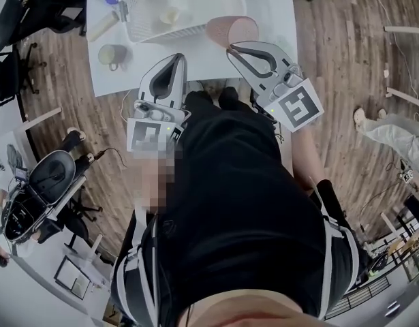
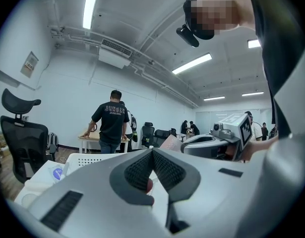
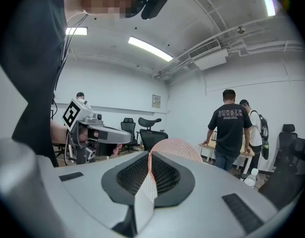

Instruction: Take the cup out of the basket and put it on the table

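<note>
Right gripper view shows the right hand-held gripper squeezed shut on the thin wall of the pink cup. Seen from the head view, the cup is out of the white basket, just to its right, over the white table. I cannot tell if it touches the table. The left hand-held gripper has its jaws pressed together with nothing in them, near the table's front edge. A small pale thing lies in the basket. A green mug stands on the table by the basket's left corner.
</note>
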Demonstrator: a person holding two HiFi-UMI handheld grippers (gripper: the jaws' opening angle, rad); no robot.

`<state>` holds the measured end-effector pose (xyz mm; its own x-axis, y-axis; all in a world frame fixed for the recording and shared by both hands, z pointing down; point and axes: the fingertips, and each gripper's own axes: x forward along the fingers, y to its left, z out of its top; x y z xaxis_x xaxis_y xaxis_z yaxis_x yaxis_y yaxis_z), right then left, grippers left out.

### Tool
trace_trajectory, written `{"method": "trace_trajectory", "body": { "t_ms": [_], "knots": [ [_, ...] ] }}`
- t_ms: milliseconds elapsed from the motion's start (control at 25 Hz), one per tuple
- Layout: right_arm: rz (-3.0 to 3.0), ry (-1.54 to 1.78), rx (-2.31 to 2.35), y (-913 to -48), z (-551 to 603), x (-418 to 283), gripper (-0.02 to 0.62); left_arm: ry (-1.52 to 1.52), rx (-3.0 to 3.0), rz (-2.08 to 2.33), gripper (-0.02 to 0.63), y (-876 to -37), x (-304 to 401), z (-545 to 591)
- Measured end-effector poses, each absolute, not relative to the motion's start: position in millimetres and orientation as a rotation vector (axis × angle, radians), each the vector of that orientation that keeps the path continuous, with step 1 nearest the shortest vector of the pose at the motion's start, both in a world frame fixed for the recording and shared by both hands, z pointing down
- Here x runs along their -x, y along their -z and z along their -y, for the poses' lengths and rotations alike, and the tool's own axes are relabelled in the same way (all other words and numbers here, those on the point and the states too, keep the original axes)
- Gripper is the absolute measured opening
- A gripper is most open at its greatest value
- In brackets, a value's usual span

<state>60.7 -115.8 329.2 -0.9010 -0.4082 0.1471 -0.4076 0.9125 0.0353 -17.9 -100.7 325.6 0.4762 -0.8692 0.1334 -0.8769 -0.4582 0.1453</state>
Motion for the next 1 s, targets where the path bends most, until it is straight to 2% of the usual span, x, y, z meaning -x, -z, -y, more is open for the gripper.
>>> {"method": "trace_trajectory", "body": {
  "t_ms": [280,1000],
  "knots": [
    [2.919,0.019,-0.674,-329,91,-60,0.035,-0.017,-2.568,1.468,0.020,-314,19,75],
    [2.745,-0.045,-0.863,-361,7,-23,0.034,-0.012,-2.618,1.350,0.020,-323,86,-24]
  ]
}}
